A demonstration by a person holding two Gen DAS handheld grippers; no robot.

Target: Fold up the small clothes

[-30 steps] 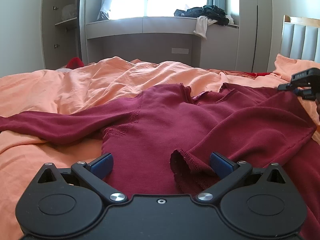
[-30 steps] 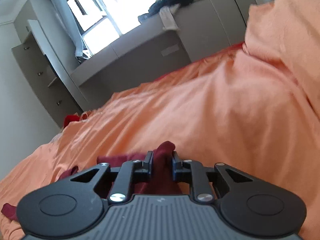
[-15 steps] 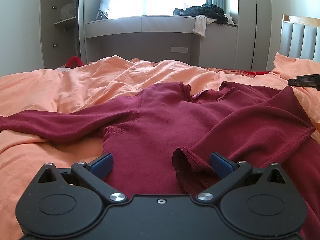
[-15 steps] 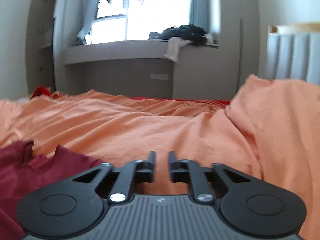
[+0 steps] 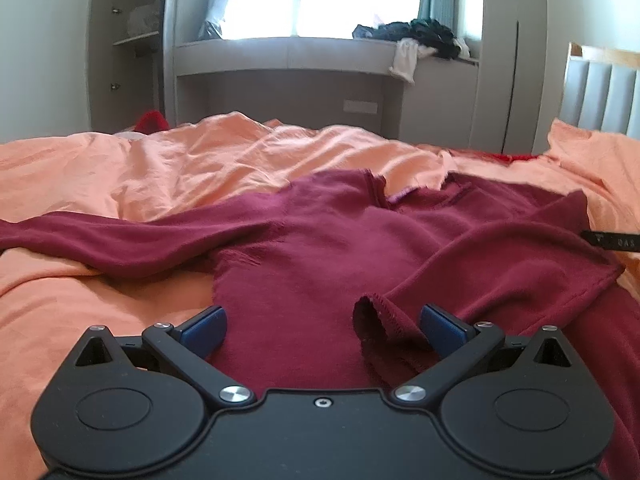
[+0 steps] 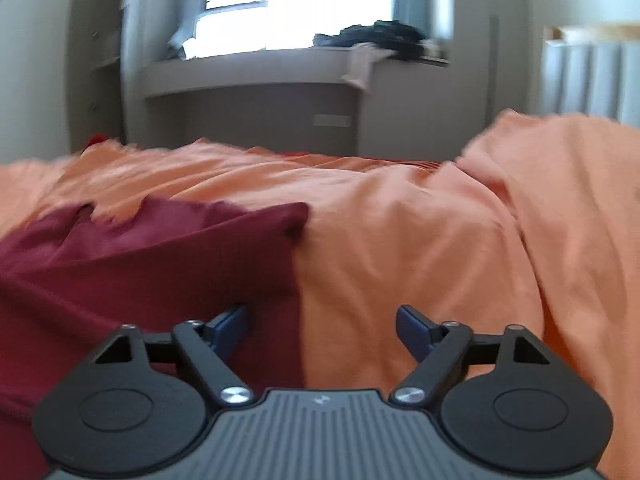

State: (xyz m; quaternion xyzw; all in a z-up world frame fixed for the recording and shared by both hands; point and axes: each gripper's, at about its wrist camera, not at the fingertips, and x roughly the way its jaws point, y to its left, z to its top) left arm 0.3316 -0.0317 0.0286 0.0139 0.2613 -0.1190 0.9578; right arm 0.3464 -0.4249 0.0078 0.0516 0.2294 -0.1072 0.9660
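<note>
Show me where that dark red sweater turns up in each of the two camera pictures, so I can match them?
Left wrist view: the dark red sweater fills the middle, spread across the orange bedding, one cuff near the open left gripper.
Right wrist view: the sweater lies at left, its edge between the open right gripper's fingers.
Shared landmark: the clothes heap on the window ledge.

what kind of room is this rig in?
Most likely a bedroom: a bed with rumpled orange bedding, a padded headboard at its right end, and a window ledge with a pile of clothes.
</note>
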